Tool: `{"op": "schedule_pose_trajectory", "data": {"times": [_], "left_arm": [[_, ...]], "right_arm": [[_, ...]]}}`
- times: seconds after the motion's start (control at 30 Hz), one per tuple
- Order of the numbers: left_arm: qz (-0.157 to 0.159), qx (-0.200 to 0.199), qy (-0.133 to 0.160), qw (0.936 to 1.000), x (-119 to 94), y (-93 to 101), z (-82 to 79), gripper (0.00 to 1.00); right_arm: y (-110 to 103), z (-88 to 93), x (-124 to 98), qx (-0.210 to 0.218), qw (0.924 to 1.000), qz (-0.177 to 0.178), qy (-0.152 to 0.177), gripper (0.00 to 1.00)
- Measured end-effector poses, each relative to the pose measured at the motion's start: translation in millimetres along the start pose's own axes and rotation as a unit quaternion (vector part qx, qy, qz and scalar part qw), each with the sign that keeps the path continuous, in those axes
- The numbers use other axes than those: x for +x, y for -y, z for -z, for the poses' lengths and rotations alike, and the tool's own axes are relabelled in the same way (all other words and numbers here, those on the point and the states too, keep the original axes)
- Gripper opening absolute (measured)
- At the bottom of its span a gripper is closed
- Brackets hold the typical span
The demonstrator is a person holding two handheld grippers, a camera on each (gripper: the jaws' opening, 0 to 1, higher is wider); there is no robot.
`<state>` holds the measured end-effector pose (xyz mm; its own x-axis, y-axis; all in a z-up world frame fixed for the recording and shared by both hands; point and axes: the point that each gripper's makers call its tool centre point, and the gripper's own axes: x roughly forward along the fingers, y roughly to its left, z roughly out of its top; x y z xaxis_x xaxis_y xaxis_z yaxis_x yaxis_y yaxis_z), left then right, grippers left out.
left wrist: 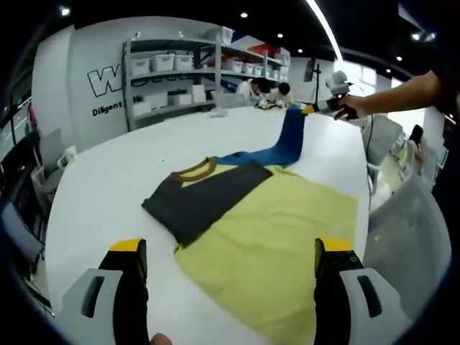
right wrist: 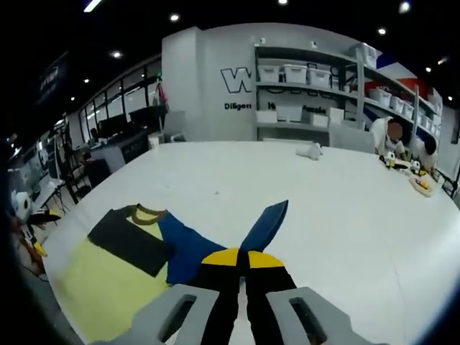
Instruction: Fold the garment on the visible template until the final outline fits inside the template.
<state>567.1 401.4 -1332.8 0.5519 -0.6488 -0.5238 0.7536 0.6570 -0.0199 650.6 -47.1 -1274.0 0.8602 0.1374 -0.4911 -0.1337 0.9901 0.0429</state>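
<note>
The left gripper [left wrist: 228,267] hangs low with its two yellow-tipped jaws spread wide apart and nothing between them. A fingertip shows at the bottom edge of the left gripper view, between the jaws.

The right gripper [right wrist: 241,260] has its jaws pressed together on a blue sleeve [right wrist: 263,223] — the cloth runs out from between the tips. In the left gripper view this gripper [left wrist: 313,109] shows far off, raised above the table, held by the person's hand [left wrist: 353,107] on an outstretched bare forearm [left wrist: 402,92].
</note>
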Motion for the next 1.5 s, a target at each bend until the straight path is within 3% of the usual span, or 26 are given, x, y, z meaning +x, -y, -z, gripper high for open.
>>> {"op": "schedule_pose_trajectory", "data": {"times": [0.47, 0.97, 1.23, 1.5], "left_arm": [[0.01, 0.014, 0.018, 0.9997, -16.7, -3.4, 5.1, 0.94], [0.004, 0.015, 0.039, 0.9991, -36.8, -16.4, 10.2, 0.94], [-0.01, 0.011, 0.046, 0.9988, -52.0, -28.1, 13.8, 0.94], [-0.019, 0.007, 0.048, 0.9986, -60.9, -35.7, 19.0, 0.93]], "right_arm": [[-63.4, -51.0, -1.2, -0.027, 0.9986, -0.031, 0.034, 0.0], [-160.0, -125.1, 10.0, -0.092, 0.9899, -0.084, 0.068, 0.0], [-197.9, -136.8, 25.3, -0.108, 0.9859, -0.107, 0.069, 0.0], [-225.9, -131.3, 37.8, -0.112, 0.9837, -0.127, 0.059, 0.0]]}}
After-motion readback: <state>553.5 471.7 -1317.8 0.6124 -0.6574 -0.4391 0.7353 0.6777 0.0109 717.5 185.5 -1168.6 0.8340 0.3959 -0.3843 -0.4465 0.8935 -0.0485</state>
